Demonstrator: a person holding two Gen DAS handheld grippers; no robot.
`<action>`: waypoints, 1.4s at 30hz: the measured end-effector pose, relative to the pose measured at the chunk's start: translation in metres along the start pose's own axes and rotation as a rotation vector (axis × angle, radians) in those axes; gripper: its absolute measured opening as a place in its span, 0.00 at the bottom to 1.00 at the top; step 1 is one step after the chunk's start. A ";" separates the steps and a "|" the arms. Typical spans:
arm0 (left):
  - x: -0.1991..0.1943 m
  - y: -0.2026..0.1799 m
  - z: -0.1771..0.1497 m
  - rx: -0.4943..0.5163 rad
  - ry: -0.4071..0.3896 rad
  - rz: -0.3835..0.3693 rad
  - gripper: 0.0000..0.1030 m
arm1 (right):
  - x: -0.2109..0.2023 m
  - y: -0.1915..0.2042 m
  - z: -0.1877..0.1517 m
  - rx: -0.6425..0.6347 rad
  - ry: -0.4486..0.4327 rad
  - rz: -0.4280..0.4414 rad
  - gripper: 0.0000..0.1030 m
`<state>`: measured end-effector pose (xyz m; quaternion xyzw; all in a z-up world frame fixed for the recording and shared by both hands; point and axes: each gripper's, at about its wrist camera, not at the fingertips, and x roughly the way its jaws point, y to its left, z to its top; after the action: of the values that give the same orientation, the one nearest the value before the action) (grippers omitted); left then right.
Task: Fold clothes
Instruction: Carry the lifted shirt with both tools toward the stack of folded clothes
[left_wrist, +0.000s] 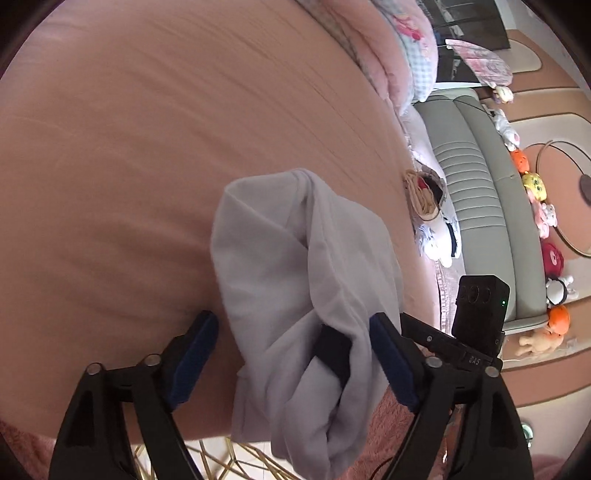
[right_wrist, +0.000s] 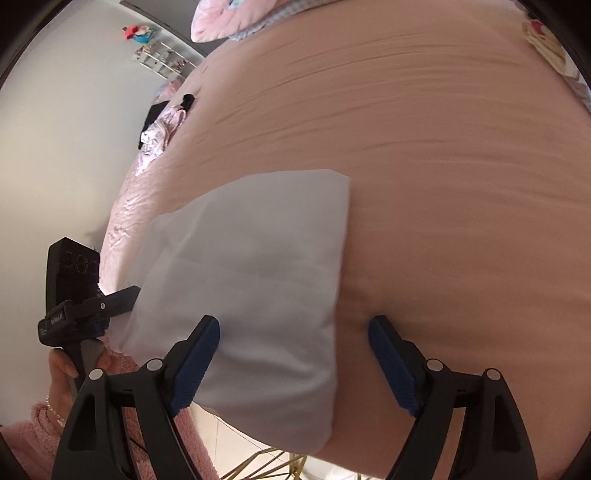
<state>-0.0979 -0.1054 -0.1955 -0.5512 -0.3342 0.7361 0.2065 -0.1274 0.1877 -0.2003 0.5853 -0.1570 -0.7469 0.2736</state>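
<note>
Both tools agape over garment (right_wrist: 251, 258)

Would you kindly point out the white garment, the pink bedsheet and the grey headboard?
white garment (right_wrist: 251, 266), right wrist view, on its flat folded middle.
pink bedsheet (left_wrist: 129, 129), left wrist view, on a bare wrinkled stretch.
grey headboard (left_wrist: 476, 177), left wrist view, on its ribbed padding.

The garment (right_wrist: 251, 266) lies on the bed's (right_wrist: 443, 184) near edge.
</note>
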 end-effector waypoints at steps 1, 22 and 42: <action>0.001 -0.001 0.000 0.008 -0.003 -0.001 0.85 | 0.004 0.004 -0.001 -0.010 0.003 0.016 0.69; 0.014 -0.057 0.004 0.157 -0.062 -0.003 0.31 | -0.037 0.008 0.000 0.003 -0.073 -0.096 0.36; 0.023 -0.120 0.024 0.229 -0.040 -0.155 0.31 | -0.090 -0.005 0.026 0.049 -0.145 0.165 0.29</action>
<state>-0.1353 -0.0136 -0.1205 -0.4820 -0.2936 0.7620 0.3175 -0.1382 0.2426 -0.1255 0.5212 -0.2422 -0.7584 0.3076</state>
